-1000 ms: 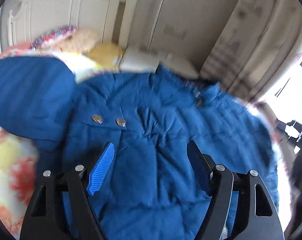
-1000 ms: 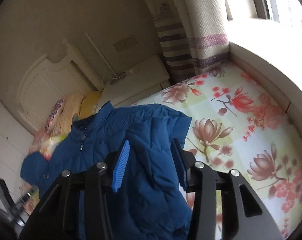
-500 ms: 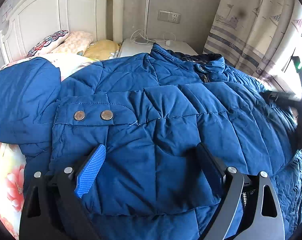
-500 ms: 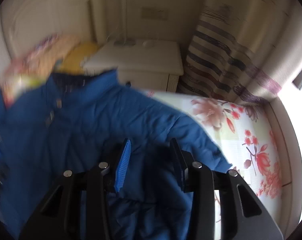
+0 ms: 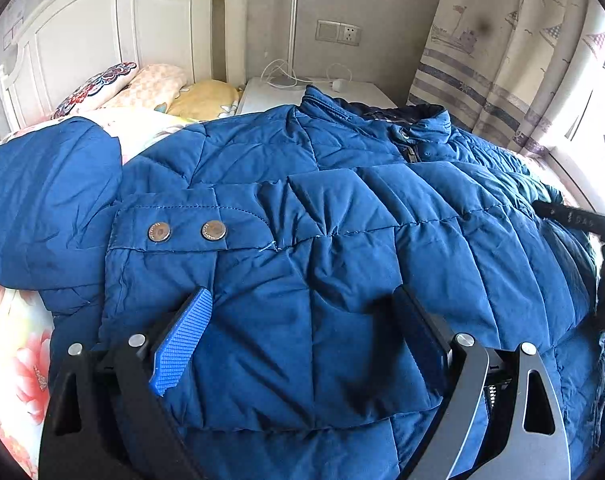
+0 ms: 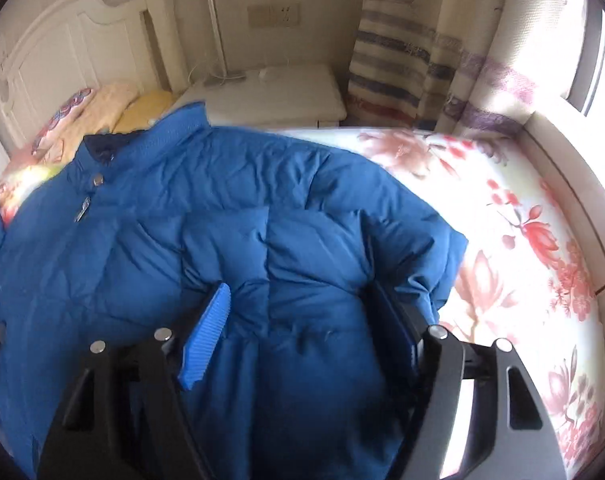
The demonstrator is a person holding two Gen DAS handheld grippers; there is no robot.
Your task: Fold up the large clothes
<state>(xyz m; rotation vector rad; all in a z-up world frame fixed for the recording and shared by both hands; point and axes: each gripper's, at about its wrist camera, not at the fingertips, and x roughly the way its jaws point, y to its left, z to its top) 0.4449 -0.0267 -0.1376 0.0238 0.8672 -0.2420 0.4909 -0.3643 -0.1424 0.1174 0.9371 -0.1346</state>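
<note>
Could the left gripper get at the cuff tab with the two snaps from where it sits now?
Probably yes: the left gripper is open over the jacket, and the snap tab lies uncovered just ahead of its left finger.

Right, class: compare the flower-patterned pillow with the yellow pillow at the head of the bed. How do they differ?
The flower-patterned pillow carries bold red and dark blue motifs; the yellow pillow is nearly plain. The yellow pillow lies beside the nightstand; the flower-patterned pillow lies farther from it, tilted up. Both rest at the bed's head, beyond the blue jacket.
</note>
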